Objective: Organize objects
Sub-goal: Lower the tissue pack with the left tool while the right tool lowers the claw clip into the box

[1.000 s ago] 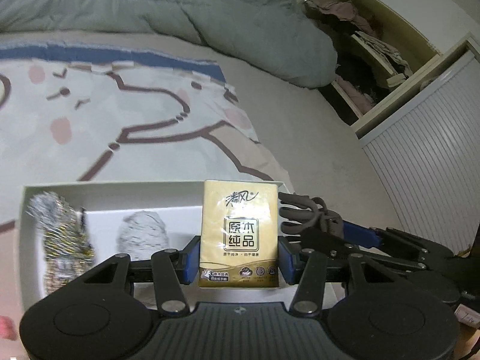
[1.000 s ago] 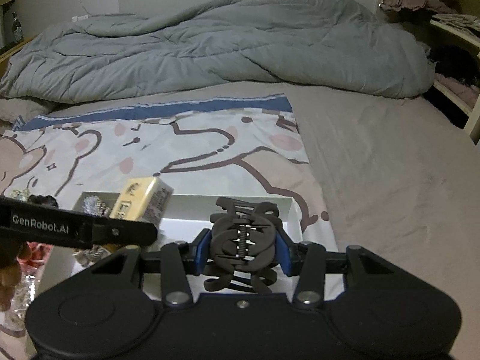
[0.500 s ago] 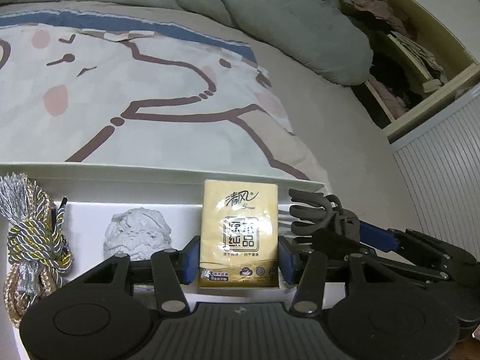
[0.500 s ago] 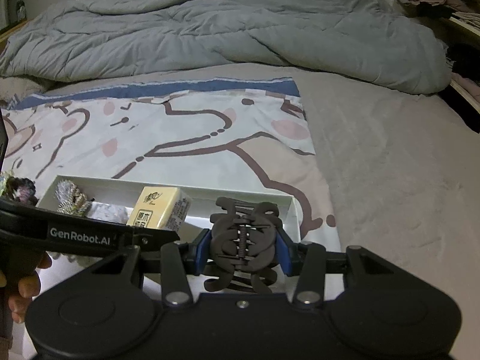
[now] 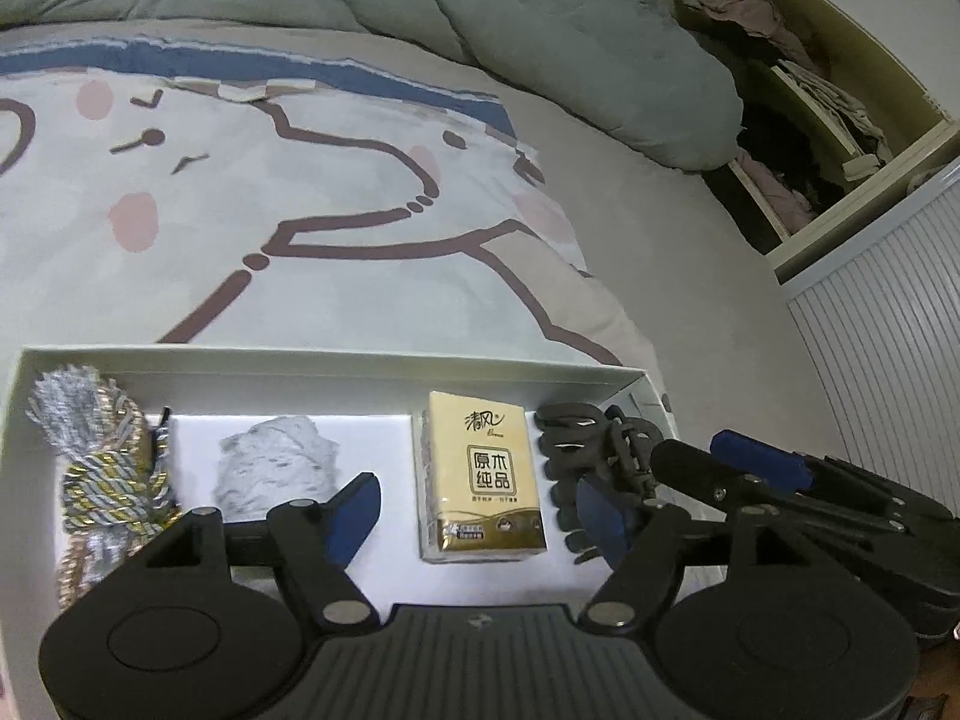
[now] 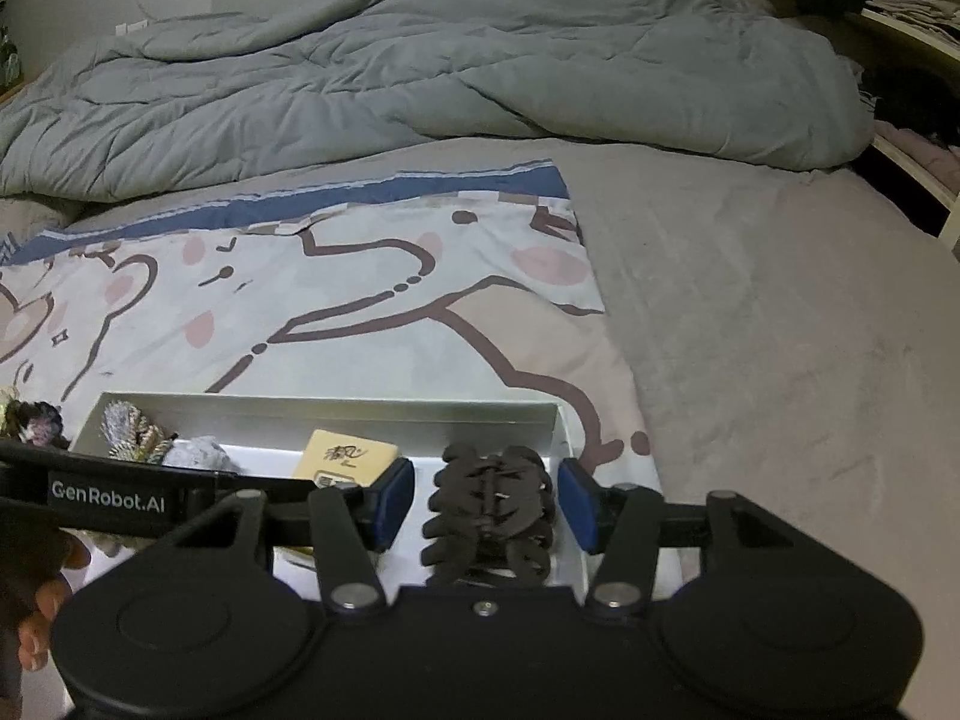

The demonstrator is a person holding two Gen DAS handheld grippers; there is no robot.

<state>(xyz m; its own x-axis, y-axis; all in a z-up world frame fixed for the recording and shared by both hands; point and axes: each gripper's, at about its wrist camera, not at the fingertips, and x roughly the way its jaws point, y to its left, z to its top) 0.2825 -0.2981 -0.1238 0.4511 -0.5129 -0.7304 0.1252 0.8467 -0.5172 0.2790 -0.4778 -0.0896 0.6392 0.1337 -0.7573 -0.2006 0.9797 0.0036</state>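
A white tray [image 5: 336,365] lies on the bed. In it lie a silver-gold tassel cord [image 5: 102,468], a grey-white crumpled ball [image 5: 273,468], a gold tissue pack [image 5: 483,483] and a dark brown hair claw clip [image 5: 576,456]. My left gripper [image 5: 483,510] is open, its pads apart on either side of the tissue pack, which rests on the tray floor. My right gripper [image 6: 487,501] is open around the hair claw clip [image 6: 487,507], which lies in the tray's right end [image 6: 561,420]. The tissue pack [image 6: 345,459] shows left of it.
The tray sits on a cartoon-print sheet [image 5: 240,210] over a tan bedspread [image 6: 780,330]. A grey duvet [image 6: 420,72] is heaped at the back. Open shelves with clothes [image 5: 798,138] and a ribbed white panel [image 5: 888,330] stand on the right. Small dark items [image 6: 33,423] lie left of the tray.
Both grippers have opened. The tissue pack has been let go and now lies on the tray floor; the hair claw clip has been let go at the tray's right end.
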